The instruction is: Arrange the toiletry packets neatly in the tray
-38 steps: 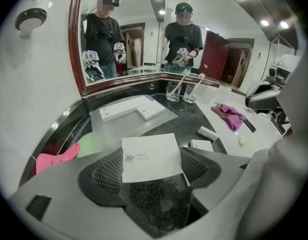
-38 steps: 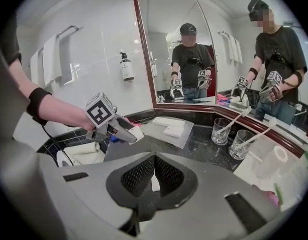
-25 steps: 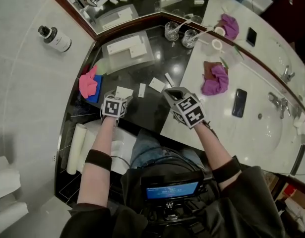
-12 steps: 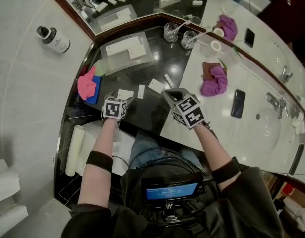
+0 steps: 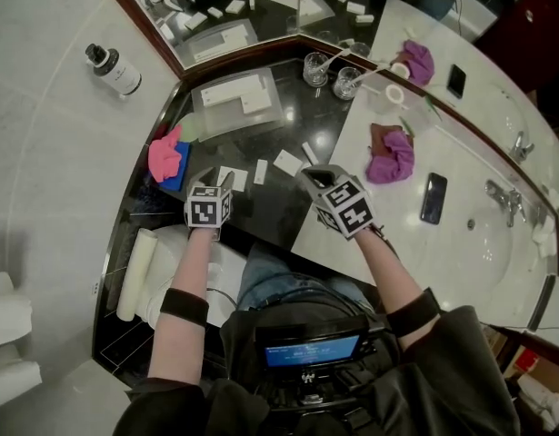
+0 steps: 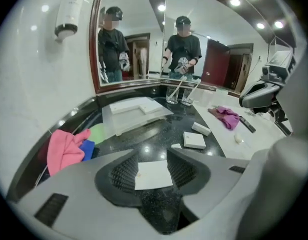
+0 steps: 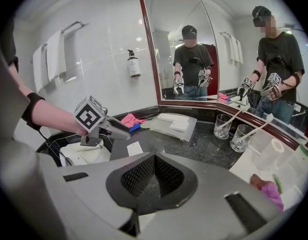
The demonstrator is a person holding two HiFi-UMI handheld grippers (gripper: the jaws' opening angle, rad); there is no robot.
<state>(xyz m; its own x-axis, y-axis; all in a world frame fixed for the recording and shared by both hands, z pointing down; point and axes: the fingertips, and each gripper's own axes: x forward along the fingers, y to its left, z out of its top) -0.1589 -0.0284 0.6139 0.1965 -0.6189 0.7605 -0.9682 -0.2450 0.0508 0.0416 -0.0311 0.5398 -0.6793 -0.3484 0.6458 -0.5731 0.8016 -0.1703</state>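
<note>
Head view: the left gripper (image 5: 212,182) points up the dark counter (image 5: 288,125). A flat white packet (image 5: 232,178) lies just beside its fingers, toward the right gripper (image 5: 315,173). Three more packets lie ahead of the right fingers. The tray (image 5: 215,121) sits well beyond the left fingers, already holding two packets.

Left gripper view: the jaws stand partway apart and have just been closing. The packet (image 6: 152,175) shows in the gap between them, flat on the counter, with its side edges running along the pads. The tray (image 6: 138,121) is straight ahead, past open counter. A pink cloth (image 6: 63,149) lies off to the left of the fingers.

Right gripper view: the right jaws are pressed together with nothing between them. From here the left gripper (image 7: 127,135) hangs just above the packet (image 7: 135,148), which rests on the counter below its tips, so I judge it not gripped. The packet looks close to square, perhaps longer away from the fingers.

The left hand is plainly the nearer one; the next move likely means coming down onto the packet, then carrying it forward to the tray (image 7: 159,127)
</note>
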